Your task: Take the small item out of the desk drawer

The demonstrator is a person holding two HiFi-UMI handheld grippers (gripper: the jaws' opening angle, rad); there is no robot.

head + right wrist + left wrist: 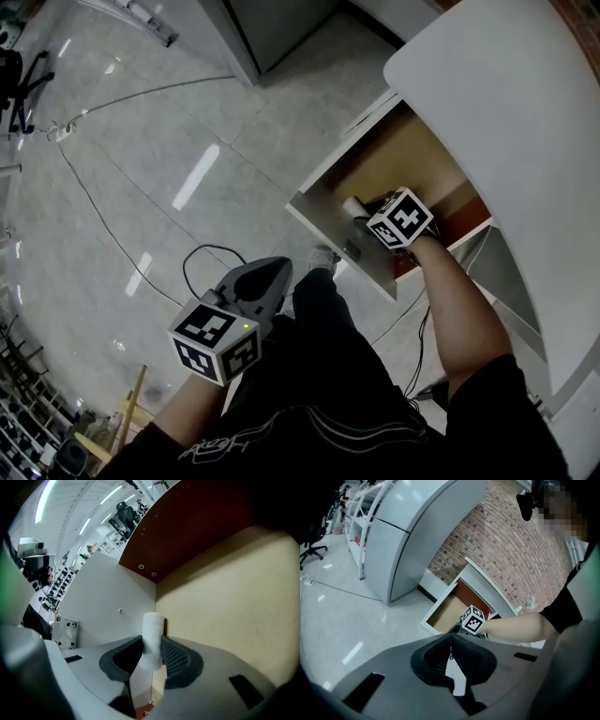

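Observation:
A small white cylinder (pixel 152 637) stands upright in the near corner of the open desk drawer (pixel 337 248), against its white side wall. My right gripper (pixel 151 651) reaches down into the drawer and is shut on the cylinder, one dark pad pressed on each side of it. In the head view the cylinder (pixel 354 206) shows just past the right gripper (pixel 361 217) and its marker cube. My left gripper (pixel 277 272) hangs over the floor left of the drawer, shut and holding nothing. From the left gripper view the drawer (pixel 436 609) lies ahead, beyond the left gripper (pixel 451 639).
The white desk top (pixel 497 84) overhangs the drawer at the right. A black cable (pixel 141 272) trails over the tiled floor. A grey cabinet (pixel 408 536) and a brick wall (pixel 506 550) stand behind the desk. The person's legs are below the drawer front.

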